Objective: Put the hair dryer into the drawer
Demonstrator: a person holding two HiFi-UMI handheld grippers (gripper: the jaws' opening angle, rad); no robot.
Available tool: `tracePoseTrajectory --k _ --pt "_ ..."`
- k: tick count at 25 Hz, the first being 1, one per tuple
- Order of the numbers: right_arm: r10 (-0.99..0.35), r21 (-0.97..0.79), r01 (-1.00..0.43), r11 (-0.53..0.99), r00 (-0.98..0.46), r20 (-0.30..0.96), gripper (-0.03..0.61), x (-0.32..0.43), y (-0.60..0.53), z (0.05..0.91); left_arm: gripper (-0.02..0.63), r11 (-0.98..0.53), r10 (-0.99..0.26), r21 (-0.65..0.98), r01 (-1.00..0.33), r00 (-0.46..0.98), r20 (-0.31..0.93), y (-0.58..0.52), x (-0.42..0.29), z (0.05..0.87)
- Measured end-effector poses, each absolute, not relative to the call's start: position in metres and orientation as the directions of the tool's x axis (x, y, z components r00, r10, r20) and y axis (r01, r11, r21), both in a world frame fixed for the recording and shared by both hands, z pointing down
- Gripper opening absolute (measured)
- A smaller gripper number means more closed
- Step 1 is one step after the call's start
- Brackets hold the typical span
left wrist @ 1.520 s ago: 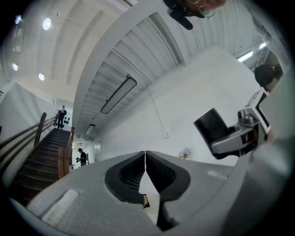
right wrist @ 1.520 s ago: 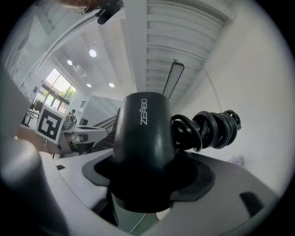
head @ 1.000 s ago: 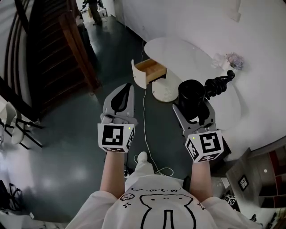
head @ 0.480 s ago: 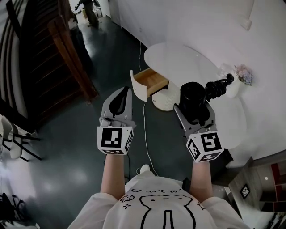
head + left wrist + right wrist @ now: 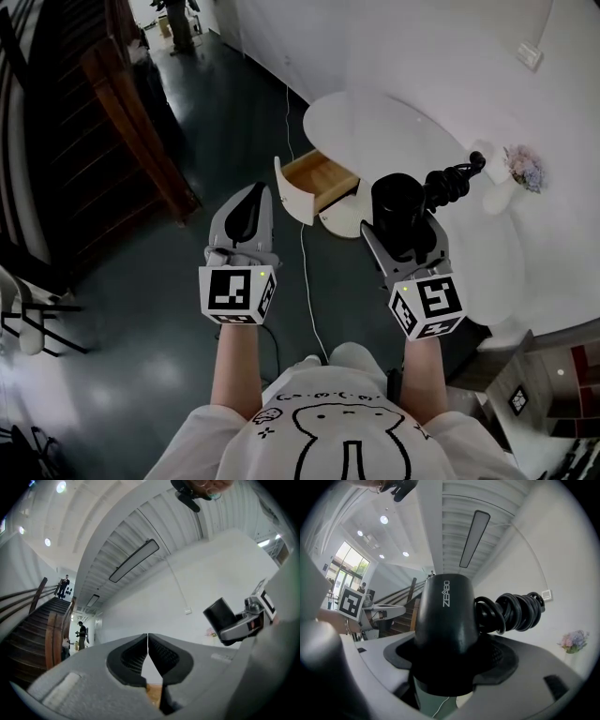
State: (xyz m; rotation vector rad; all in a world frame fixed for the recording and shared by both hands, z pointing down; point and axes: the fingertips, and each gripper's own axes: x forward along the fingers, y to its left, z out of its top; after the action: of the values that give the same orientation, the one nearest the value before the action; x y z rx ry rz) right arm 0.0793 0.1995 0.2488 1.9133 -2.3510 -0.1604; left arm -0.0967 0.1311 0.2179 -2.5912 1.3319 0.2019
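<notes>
My right gripper [image 5: 401, 225] is shut on a black hair dryer [image 5: 397, 206], whose barrel [image 5: 446, 620] stands up between the pads. Its coiled black cord [image 5: 448, 182] sticks out to the right, bundled in loops [image 5: 513, 611]. The open wooden drawer [image 5: 319, 180] juts from the round white cabinet [image 5: 394, 131] just ahead, between both grippers. My left gripper [image 5: 247, 214] is shut with nothing in it, its pads [image 5: 148, 656] touching at the tips. It hangs left of the drawer, level with the right one.
A white cable [image 5: 307, 281] runs over the dark floor from the cabinet toward my feet. A vase of flowers [image 5: 521, 169] stands on the white surface at right. A wooden staircase [image 5: 103, 122] rises at left, with people [image 5: 178, 19] far down the hall.
Both grippers have travelled forward with the hair dryer, so the drawer and cabinet lie closer beneath them. The grip on the dryer is unchanged.
</notes>
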Motion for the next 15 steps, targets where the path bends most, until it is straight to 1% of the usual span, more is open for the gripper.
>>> tracePoseTrajectory --k 10,15 --pt "-0.968 0.194 -0.949 0.249 -0.24 0.066 0.345 0.063 0.145 0.257 0.015 -0.567 -0.79 -0.105 -0.817 0.575 -0.21 0.079 -0.104 0.233" --pt "-0.961 0.198 -0.94 0.278 -0.27 0.067 0.345 0.073 0.12 0.267 0.015 -0.549 -0.804 -0.111 -0.828 0.56 -0.202 0.058 -0.093 0.241"
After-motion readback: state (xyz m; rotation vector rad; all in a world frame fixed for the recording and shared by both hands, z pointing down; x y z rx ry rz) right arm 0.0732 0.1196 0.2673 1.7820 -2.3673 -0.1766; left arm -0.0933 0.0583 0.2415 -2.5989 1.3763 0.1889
